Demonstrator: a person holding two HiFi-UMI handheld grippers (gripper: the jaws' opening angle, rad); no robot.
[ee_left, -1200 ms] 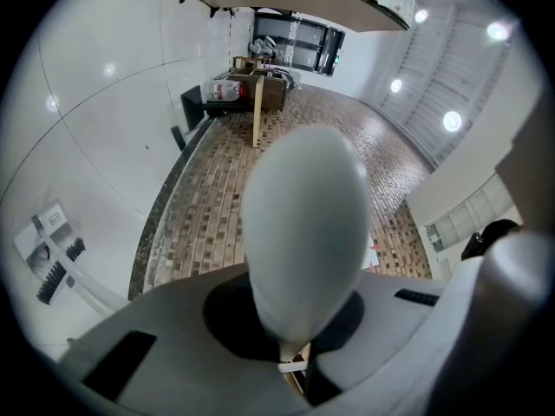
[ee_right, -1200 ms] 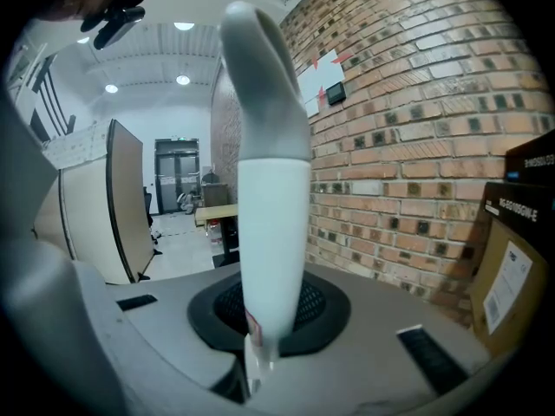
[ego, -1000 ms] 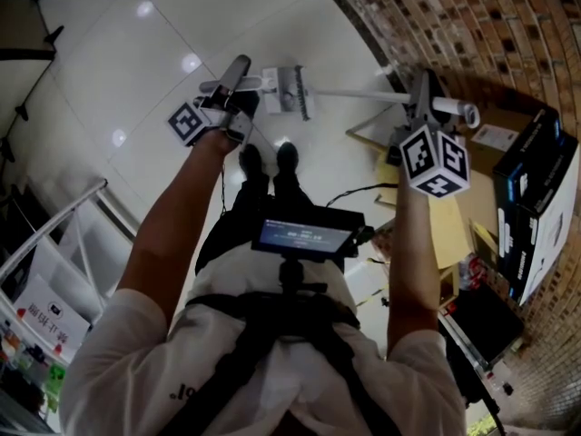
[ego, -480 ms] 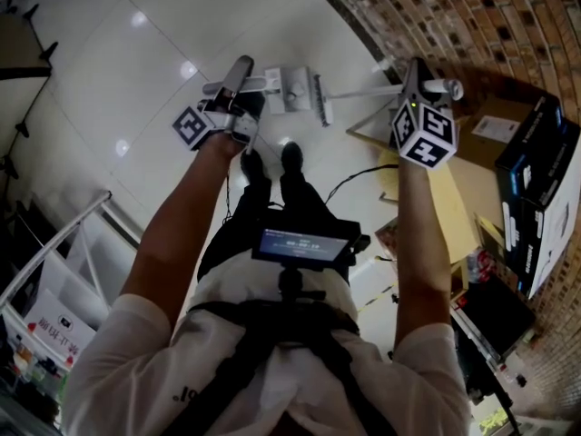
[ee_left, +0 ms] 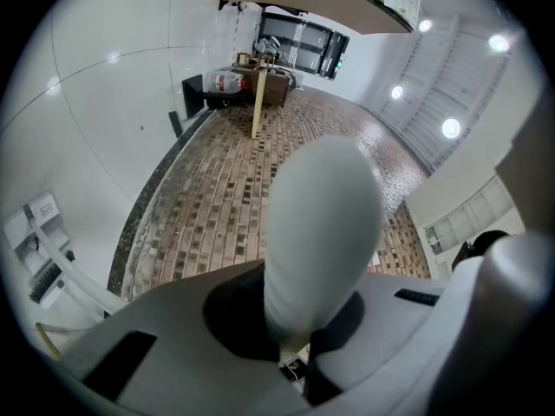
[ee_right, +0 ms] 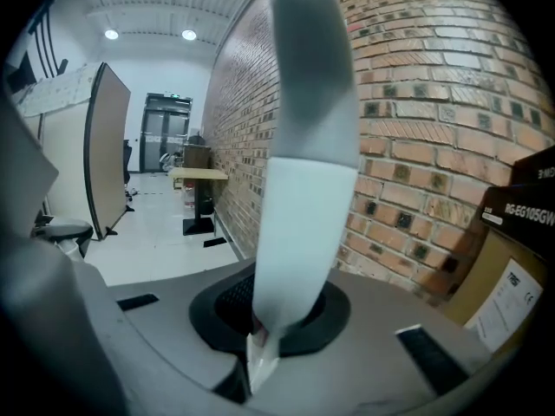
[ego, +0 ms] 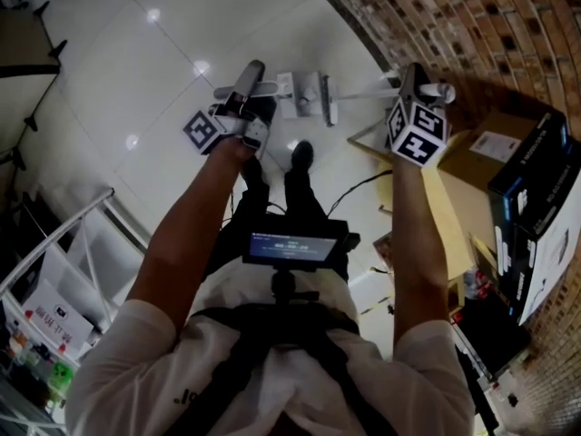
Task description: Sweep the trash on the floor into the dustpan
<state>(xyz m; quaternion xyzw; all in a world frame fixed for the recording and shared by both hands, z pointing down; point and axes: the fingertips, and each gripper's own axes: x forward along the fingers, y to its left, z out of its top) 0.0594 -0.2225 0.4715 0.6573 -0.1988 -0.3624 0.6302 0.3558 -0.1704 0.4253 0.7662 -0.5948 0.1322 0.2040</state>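
Here, on my screens, the left tongs (ee_left: 290,345) are pressed together on the rounded white dustpan handle (ee_left: 321,232), whose tip sticks out past the jaws. The right tongs (ee_right: 260,336) pinch the pale broom pole (ee_right: 303,146), which runs leftward and down to the white tiled floor (ego: 182,25). The dustpan (ego: 304,94) sits on the tiles just beyond the person's black shoes (ego: 302,155), between the two tongs. I cannot tell whether the broom's end touches it or lies just beside it. A brick wall (ee_right: 416,102) curves along the right, with cardboard boxes (ego: 495,143) at its foot.
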